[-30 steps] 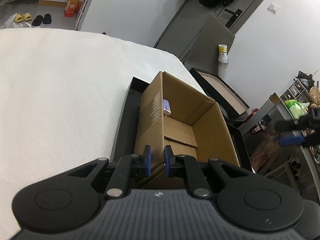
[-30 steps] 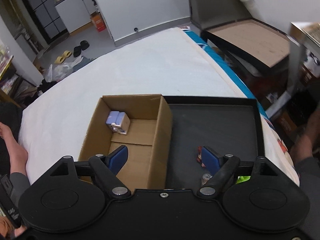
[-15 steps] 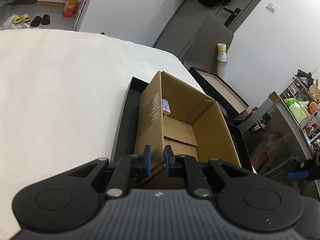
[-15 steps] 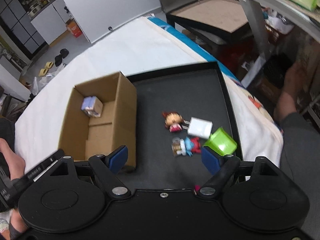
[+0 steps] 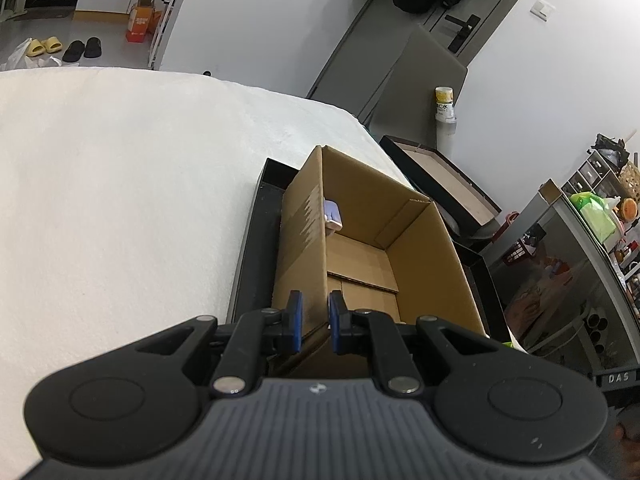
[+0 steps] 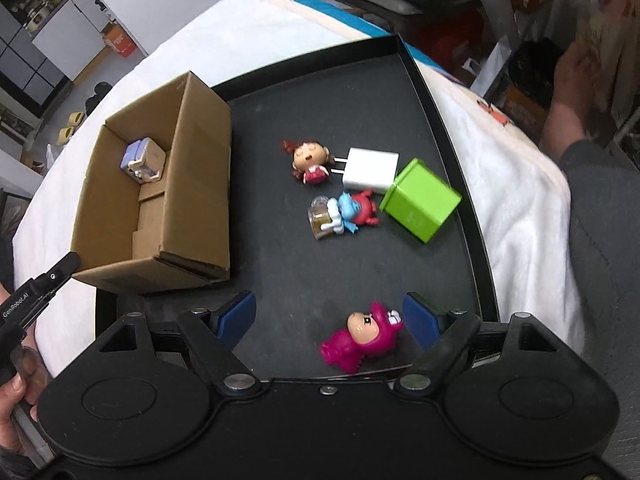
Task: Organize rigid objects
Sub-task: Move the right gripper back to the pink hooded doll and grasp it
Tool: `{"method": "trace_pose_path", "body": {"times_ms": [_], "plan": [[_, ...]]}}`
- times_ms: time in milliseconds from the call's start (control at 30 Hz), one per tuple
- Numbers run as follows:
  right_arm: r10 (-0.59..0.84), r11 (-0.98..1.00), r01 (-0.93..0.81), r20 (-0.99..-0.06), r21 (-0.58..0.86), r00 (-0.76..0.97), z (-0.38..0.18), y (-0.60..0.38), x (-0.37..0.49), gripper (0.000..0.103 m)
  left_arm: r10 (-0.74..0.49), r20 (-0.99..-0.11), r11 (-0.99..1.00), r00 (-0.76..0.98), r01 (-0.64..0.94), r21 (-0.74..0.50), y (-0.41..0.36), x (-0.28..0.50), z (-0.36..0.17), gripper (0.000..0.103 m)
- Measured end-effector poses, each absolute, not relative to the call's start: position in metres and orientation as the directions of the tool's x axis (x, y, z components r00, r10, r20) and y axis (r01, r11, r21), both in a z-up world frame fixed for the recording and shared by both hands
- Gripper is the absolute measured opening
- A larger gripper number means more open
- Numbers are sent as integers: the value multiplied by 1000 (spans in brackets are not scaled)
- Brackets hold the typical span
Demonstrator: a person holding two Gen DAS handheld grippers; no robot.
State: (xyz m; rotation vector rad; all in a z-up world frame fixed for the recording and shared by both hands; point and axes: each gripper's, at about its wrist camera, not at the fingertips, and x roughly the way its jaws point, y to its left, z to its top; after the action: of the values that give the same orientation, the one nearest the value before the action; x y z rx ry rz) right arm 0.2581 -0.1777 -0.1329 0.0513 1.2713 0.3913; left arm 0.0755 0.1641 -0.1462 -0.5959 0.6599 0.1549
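Note:
A cardboard box (image 6: 192,184) stands on the left of a black tray (image 6: 280,280) and holds a small pale blue toy (image 6: 142,158). On the tray lie a girl figurine (image 6: 308,158), a white charger (image 6: 370,170), a green cube (image 6: 420,200), a blue-red figurine (image 6: 344,214) and a pink figurine (image 6: 360,338). My right gripper (image 6: 330,316) is open above the tray, with the pink figurine between its fingers and nearer the right one. My left gripper (image 5: 315,322) is shut on the near wall of the box (image 5: 360,248), where the blue toy (image 5: 333,218) shows.
The tray sits on a white-covered surface (image 5: 120,200). Another black tray (image 5: 440,184) leans beyond the edge at the right. A metal shelf (image 5: 580,260) with clutter stands at the far right. A person's arm (image 6: 580,120) is at the right.
My right gripper has pulled back and turned right from the box, bringing the tray's objects and the pink figurine into view. My left gripper has stayed on the box wall.

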Motion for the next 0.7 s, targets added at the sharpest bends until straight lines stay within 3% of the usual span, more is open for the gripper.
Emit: {"method": "trace_pose_path", "body": {"times_ms": [367,700], "plan": [[324,940,-178,-923,290,208,-166,-188,256,78,-49,-611,818,790,-320,-479,164,73,-149,13],[294,952,-131,-943,275,155,-208,-186,250,65,-56,-605,811,794,-317,-491,166,71,-149,13]]}}
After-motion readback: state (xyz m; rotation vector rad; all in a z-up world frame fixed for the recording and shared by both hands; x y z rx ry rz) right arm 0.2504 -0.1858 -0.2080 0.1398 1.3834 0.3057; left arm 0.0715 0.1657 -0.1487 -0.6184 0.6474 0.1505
